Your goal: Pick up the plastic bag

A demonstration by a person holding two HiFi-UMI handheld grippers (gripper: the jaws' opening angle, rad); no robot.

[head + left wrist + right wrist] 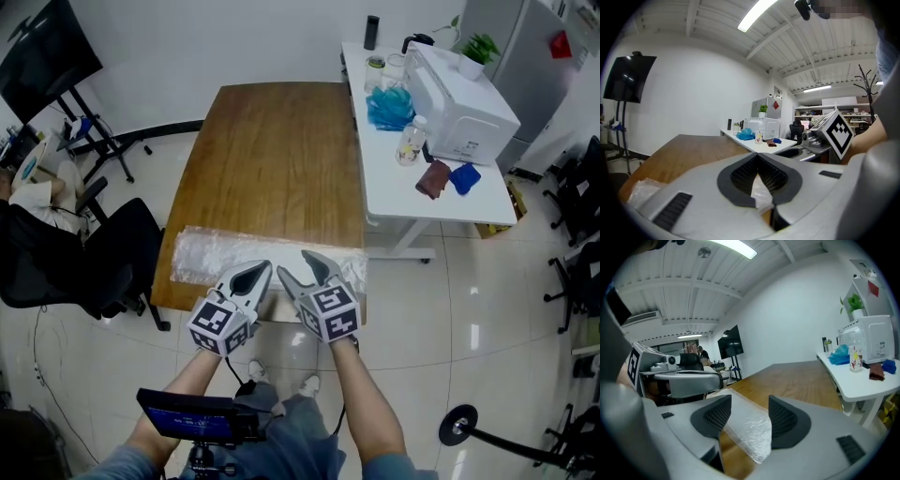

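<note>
Head view looks steeply down on a long wooden table (pixel 272 150), and everything else sits around it. Off the table's left side stands a black office chair (pixel 122 255) on the pale floor. Across the table's near end lies the plastic bag (pixel 234 251), a clear crinkled strip stretching almost from the left edge to the right edge, flat on the wood. At the near edge, over the bag's middle, the left gripper (pixel 265 268) points toward the table's far end. In the left gripper view its tips meet, so these tongs are closed. A sliver of film shows in the gap behind the tips, though I cannot tell whether any of it is nipped or whether it simply lies beneath. Just beside it, toward the table's right corner, the right gripper (pixel 298 266) hovers with its tongs moderately wide. In the right gripper view the bag's end sits between the two dark pads, and neither pad presses on it. Beyond the table's right side, close alongside, stands a white desk (pixel 394 183) carrying a white appliance (pixel 461 103) and some blue items.
</note>
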